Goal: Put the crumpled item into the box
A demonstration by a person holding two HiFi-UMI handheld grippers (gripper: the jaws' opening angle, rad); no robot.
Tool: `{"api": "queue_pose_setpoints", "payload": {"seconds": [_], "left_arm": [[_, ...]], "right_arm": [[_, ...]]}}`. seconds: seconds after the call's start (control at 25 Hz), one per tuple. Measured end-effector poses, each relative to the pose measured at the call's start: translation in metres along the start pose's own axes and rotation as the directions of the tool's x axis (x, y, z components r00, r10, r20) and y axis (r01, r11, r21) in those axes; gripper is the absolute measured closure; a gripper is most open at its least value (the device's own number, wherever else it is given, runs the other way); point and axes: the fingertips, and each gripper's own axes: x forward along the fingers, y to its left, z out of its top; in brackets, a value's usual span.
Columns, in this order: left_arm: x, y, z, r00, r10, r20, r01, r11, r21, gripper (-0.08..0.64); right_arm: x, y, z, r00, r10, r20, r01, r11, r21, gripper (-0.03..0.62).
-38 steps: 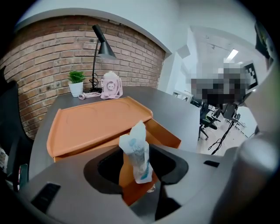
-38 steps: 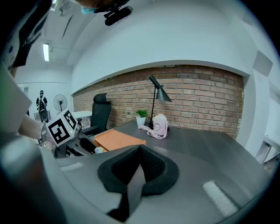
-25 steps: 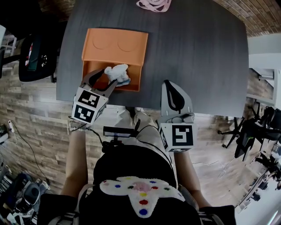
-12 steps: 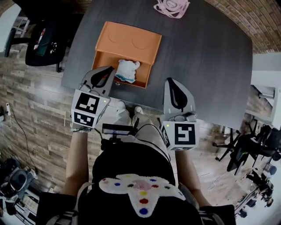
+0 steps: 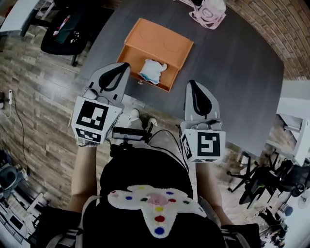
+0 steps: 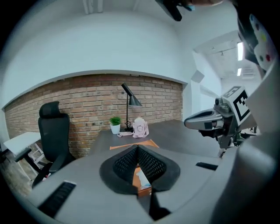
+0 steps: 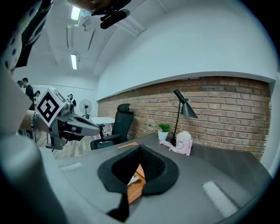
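head view: the crumpled item [image 5: 152,70], white with a blue patch, is seen lying inside the open orange box [image 5: 162,41], in the half nearer the person. the box is set on the dark desk [image 5: 232,72]. the left gripper [image 5: 122,66] is held just left of the box's near edge, its jaws pressed together with nothing between them. the right gripper [image 5: 193,83] is held to the right of the box, its jaws likewise closed and empty. a pink item [image 5: 208,12] is seen well beyond the box.
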Motion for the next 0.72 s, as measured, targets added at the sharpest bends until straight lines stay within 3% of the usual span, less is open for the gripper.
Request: {"api": "queue_pose_setpoints", "payload": {"seconds": [0.4,0.72], "left_arm": [[-0.051,-0.001,0.031,0.994,0.076,0.077,-0.075,0.997,-0.011,0.554],[-0.071,0.007,0.027,0.987,0.139,0.081,-0.137,0.99,-0.029,0.554]], "right_arm": [[-0.005,0.017,0.031,0.995,0.067,0.075,-0.065,0.997,-0.031,0.583],[-0.006,0.028,0.038,0.99,0.109,0.091,-0.105,0.994,-0.044,0.583]]}}
